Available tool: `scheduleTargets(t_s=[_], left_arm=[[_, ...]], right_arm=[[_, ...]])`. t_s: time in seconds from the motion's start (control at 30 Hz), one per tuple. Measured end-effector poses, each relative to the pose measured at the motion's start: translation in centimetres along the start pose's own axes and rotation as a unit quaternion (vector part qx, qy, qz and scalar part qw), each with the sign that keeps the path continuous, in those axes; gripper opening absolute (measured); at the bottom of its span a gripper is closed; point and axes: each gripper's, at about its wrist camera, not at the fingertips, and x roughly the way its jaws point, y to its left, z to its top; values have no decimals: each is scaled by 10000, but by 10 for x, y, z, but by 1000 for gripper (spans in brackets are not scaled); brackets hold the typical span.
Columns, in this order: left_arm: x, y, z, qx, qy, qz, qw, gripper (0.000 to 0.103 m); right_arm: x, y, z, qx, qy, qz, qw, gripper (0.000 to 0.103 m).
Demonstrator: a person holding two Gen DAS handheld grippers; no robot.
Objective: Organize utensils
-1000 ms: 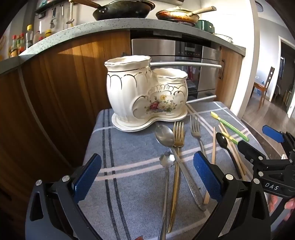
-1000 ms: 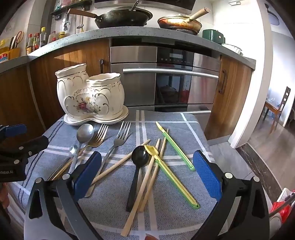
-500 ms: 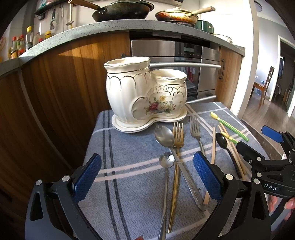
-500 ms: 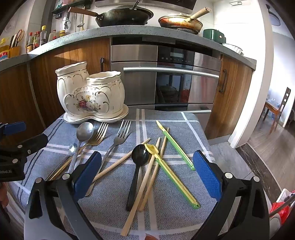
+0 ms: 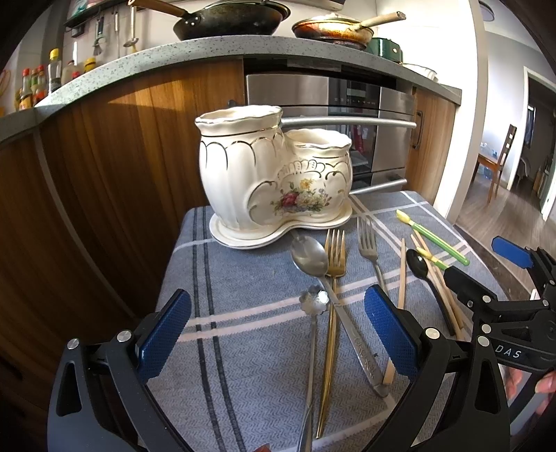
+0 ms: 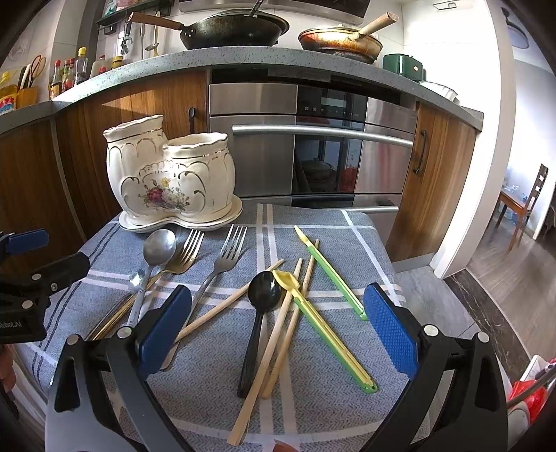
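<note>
A cream ceramic utensil holder [image 5: 274, 180] [image 6: 166, 180] with two cups stands on its saucer at the far side of a blue-grey cloth [image 5: 243, 278]. In front of it lie a silver spoon [image 5: 309, 257] [image 6: 158, 248], a gold fork [image 5: 335, 253], a silver fork [image 6: 226, 257], a small flower-headed spoon [image 5: 313, 302], a black spoon [image 6: 262, 299], wooden chopsticks [image 6: 278, 333] and green-and-yellow utensils [image 6: 330, 333]. My left gripper [image 5: 278, 333] hovers open above the spoon and fork handles. Over the black spoon and chopsticks my right gripper [image 6: 278, 333] is open too, holding nothing.
Wooden cabinets and a steel oven [image 6: 312, 156] rise right behind the cloth-covered surface. Pans [image 6: 236, 29] sit on the counter above. The surface drops off at the right edge towards the floor [image 6: 504, 278]. A chair [image 6: 528, 201] stands far right.
Both grippers have drifted slightly closer and lower over the utensils; nothing on the cloth has moved.
</note>
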Motion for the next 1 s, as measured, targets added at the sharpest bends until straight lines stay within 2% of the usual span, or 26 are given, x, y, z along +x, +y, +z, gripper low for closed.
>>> scheduleTargets(t_s=[1.0], left_arm=[[1, -1, -1, 13, 28, -5, 10000, 99]], right_arm=[[1, -1, -2, 24, 46, 27, 10000, 98]])
